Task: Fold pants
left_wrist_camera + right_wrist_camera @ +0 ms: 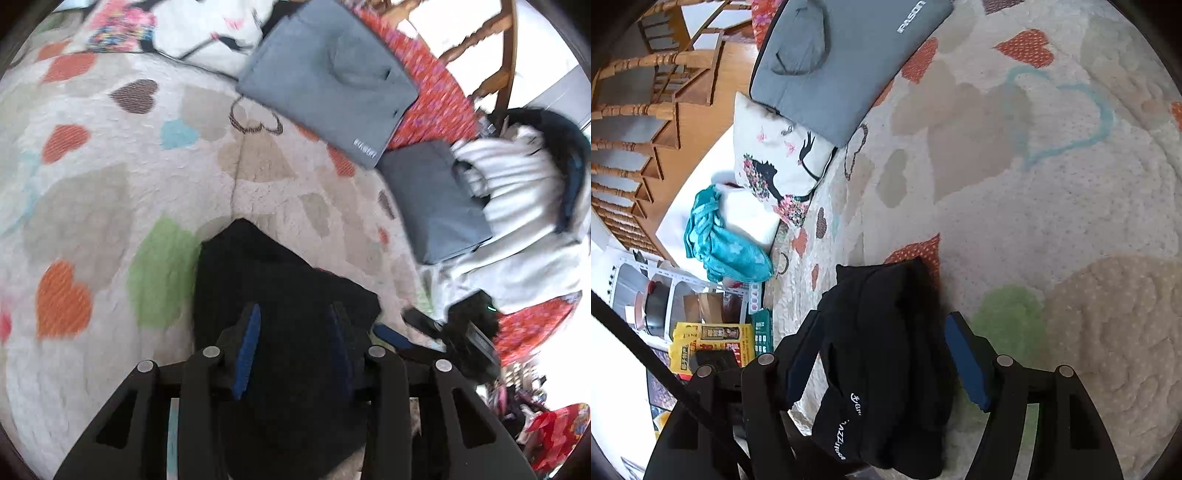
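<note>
Pale quilted bedspread (1052,192) printed with coloured hearts, cluttered at its far edge: grey cushion (842,62), white embroidered pillow (775,162), teal cloth (720,236), wooden chair (646,92) behind.

Black pants (886,362) bunched in a narrow heap on the near part of the bedspread, directly ahead of both cameras. Long axis running near to far in the right wrist view, one end with white lettering nearest the camera, the other end pointing away toward the cushion. In the left wrist view, same pants (280,295) tapering to a corner at the far end.

Right gripper (882,365) spread wide, blue pads on either side of the heap, not clamped. Left gripper (293,350) also parted around the cloth; possibly brushing it, though blur and the dark fabric make contact hard to judge.

Risks, as a judgement: with the cloth lumped in several layers, closing now likely to catch the whole bundle rather than a single edge, so lifting would drag a wad instead of opening a fold. Uneven grips between the two sides likely to twist the legs. Snagging the bedspread underneath also possible if the pads close too low.
</note>
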Demonstrator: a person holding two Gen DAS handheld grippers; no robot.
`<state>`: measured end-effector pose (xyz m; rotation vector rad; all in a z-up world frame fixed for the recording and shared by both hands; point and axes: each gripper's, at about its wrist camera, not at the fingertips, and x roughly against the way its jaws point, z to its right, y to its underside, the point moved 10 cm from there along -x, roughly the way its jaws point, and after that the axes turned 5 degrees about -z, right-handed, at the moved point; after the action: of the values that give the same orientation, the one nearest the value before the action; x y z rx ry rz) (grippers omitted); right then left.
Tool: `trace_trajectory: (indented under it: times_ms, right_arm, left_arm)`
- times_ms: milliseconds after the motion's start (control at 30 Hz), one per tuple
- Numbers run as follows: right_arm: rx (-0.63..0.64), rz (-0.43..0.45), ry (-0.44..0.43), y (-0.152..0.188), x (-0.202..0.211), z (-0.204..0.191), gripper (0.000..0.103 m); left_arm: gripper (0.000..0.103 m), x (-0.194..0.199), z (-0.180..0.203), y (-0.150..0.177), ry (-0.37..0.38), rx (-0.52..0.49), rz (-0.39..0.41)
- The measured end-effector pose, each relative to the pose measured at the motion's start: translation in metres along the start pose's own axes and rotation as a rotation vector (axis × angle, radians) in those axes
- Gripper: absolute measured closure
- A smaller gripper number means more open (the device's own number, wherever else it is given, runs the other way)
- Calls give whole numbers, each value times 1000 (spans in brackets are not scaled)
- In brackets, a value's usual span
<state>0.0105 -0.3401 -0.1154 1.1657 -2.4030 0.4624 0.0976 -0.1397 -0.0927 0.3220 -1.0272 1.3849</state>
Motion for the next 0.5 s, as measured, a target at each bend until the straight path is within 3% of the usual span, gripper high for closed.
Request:
trace_trajectory:
  times_ms: [100,133,367,433,500]
  right_arm:
    - [30,-10,40,4,-5,2,30]
    - [34,-10,54,4,-5,4,30]
    - [32,-16,87,0,-8,20,29]
    - [20,-20,74,-1,-14,23,28]
    - [37,-18,56,-3,-17,19,24]
  left_arm:
    - [66,-45,-39,-17,-300,-31,-57]
    - [66,-52,-46,-21,-315,-19,-54]
    - [64,-13,-57,-31,-120,118,44]
    - [50,-8,-62,-18,-30,142,24]
    - [43,-14,-60,0,80,157,-25]
